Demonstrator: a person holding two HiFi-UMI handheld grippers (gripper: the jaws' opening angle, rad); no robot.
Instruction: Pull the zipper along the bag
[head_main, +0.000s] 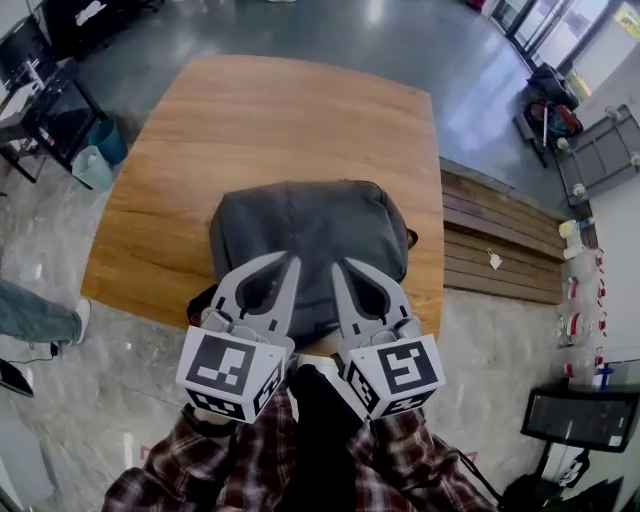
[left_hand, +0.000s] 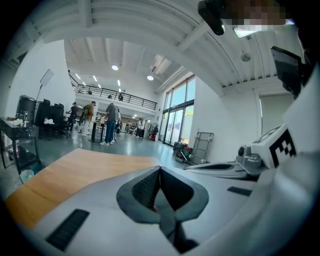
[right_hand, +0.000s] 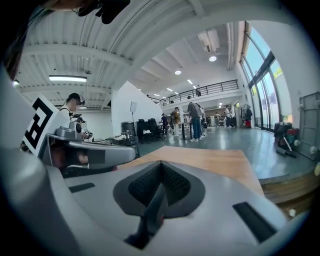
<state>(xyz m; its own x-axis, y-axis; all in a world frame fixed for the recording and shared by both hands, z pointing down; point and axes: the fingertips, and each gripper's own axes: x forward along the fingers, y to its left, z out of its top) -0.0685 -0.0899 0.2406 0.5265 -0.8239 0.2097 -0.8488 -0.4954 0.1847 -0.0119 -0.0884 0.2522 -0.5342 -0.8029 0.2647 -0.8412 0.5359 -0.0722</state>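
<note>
Approach step, nothing gripped yet. Left gripper (head_main: 290, 264) fingers are pressed together and empty, hovering over the near edge of the bag; its own view looks out level across the worktop (head_main: 240, 120). The grey backpack (head_main: 310, 215) lies flat near the worktop's near edge. Its long axis seems to run near-to-far, rounded end away from the person, and no zipper pull is visible. Right gripper (head_main: 340, 266) fingers are also closed on nothing, just beside the left. Next: tilt down, find the pull, open the fingers, pinch it.
</note>
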